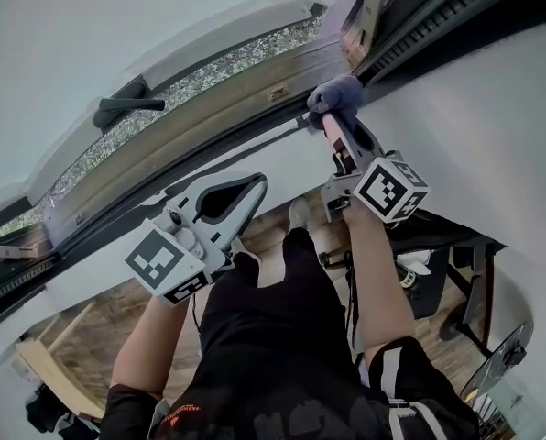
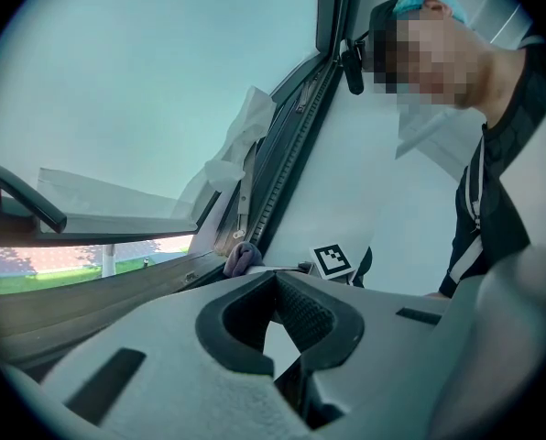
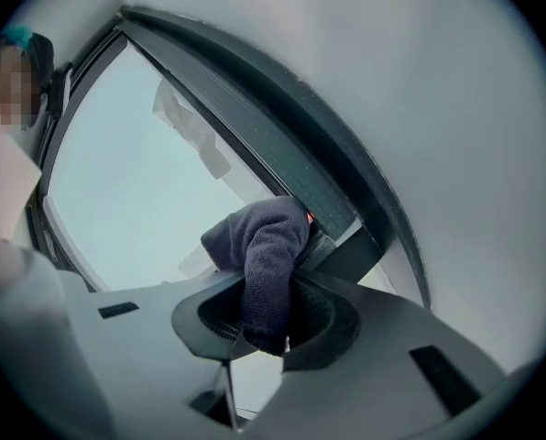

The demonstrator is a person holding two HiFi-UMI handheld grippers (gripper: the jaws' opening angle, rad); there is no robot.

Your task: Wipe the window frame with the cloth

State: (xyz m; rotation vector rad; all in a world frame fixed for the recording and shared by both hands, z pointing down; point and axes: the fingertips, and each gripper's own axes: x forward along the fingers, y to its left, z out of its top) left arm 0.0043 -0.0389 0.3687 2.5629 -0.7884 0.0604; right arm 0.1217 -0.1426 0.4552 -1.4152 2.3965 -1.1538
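Currently listed, by item.

1. Right claw (image 3: 271,291): closed on a dark grey-blue cloth (image 3: 259,236). The fabric runs between both jaws and bunches out past their tips.
2. Cloth position: pressed against the dark window frame (image 3: 291,168), on the rail beside the glass and near a corner of the frame.
3. Left claw (image 2: 275,282): jaws together at the tips, nothing between them. It is held apart from the frame, lower than the right claw and to its left in the head view.
4. Window handle (image 1: 126,106): dark, lying along the frame, well to the left of the cloth.
5. Marker cubes (image 1: 394,189): one on each claw, with black-and-white squares facing the head camera.
6. Person (image 1: 282,356): dark top and trousers, both forearms reaching toward the window.
7. Wooden floor (image 1: 99,328): seen below the person.
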